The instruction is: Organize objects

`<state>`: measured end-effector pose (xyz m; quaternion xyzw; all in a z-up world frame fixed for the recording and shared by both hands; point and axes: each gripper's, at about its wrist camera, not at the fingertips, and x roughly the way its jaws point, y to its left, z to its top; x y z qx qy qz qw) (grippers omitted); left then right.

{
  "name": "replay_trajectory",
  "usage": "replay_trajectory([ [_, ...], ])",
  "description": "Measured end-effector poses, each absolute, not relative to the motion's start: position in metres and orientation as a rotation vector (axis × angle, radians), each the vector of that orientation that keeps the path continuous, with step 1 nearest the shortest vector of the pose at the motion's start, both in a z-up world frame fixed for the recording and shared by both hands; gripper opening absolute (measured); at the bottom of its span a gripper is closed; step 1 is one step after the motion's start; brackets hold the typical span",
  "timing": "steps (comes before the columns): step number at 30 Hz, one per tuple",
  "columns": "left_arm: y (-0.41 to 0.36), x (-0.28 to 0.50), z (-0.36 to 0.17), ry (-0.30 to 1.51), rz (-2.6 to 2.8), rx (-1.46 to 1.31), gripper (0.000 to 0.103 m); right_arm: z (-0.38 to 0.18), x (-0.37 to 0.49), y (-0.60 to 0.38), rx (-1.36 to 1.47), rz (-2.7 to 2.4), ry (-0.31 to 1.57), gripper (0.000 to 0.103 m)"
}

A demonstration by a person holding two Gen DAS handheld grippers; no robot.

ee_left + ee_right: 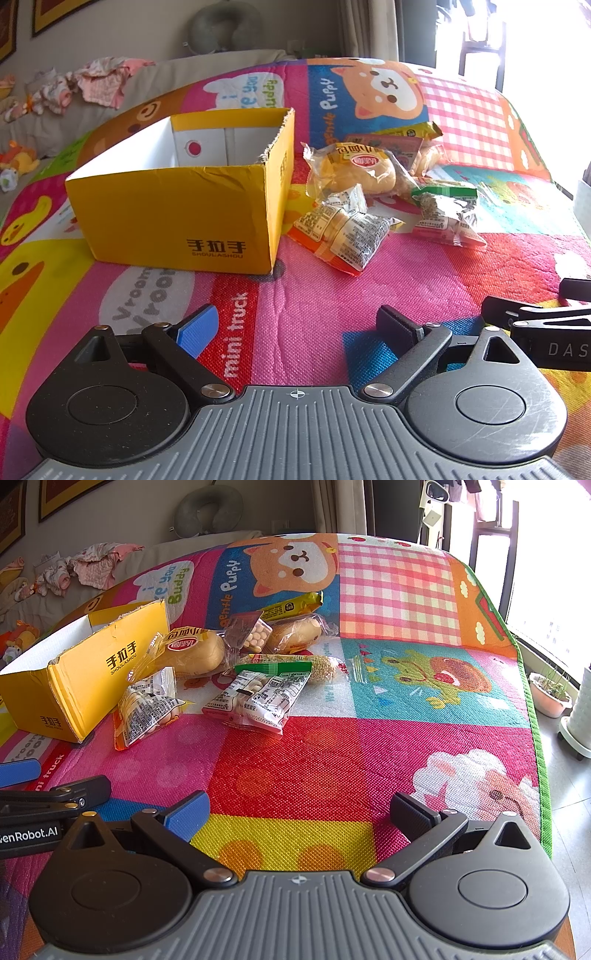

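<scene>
Down at our jaws, both stand spread wide and grasp nothing: our left gripper (pixel 297 326) and our right gripper (pixel 303 812) hover side by side, low over the bright patchwork cartoon play mat (pixel 332 753), each with one blue pad and one black pad. Further out on the mat, we see the open yellow cardboard box (pixel 177 206) ahead of our left gripper, upright and seemingly bare inside. Just beside its right wall lies a loose heap of wrapped snacks: a clear-wrapped round bun with a red label (pixel 356 171), an orange-edged packet of small white-wrapped sweets (pixel 343 234) nearest the box corner, a pink-edged clear packet with a green strip (pixel 448 214), and a long yellow wrapper (pixel 291 607) at the far side. Beyond the mat a grey sofa carries crumpled pink cloth (pixel 99 563).
</scene>
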<state>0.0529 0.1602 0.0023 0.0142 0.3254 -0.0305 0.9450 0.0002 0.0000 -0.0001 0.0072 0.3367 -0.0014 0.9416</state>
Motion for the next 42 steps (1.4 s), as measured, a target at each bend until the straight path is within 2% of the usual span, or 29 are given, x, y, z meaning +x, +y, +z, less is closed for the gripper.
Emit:
replay_trajectory([
  [15,0.161,0.053,0.003,0.666,-0.063,0.032,0.097,0.001,0.004,-0.003,0.016,0.019,0.694,0.103],
  [25,0.157,0.056,0.006,0.668,-0.088,0.103,0.098,0.012,0.022,-0.002,0.006,0.033,0.855,0.103],
  [28,0.153,0.057,0.013,0.72,-0.048,0.101,0.097,0.014,0.021,-0.002,0.013,0.023,0.891,0.103],
  [33,0.164,0.043,0.042,0.838,-0.022,0.046,0.096,0.018,0.031,-0.002,0.011,0.024,0.971,0.103],
  [42,0.21,0.003,0.149,1.04,-0.065,0.055,0.096,0.03,0.053,-0.003,-0.013,0.155,1.235,0.103],
])
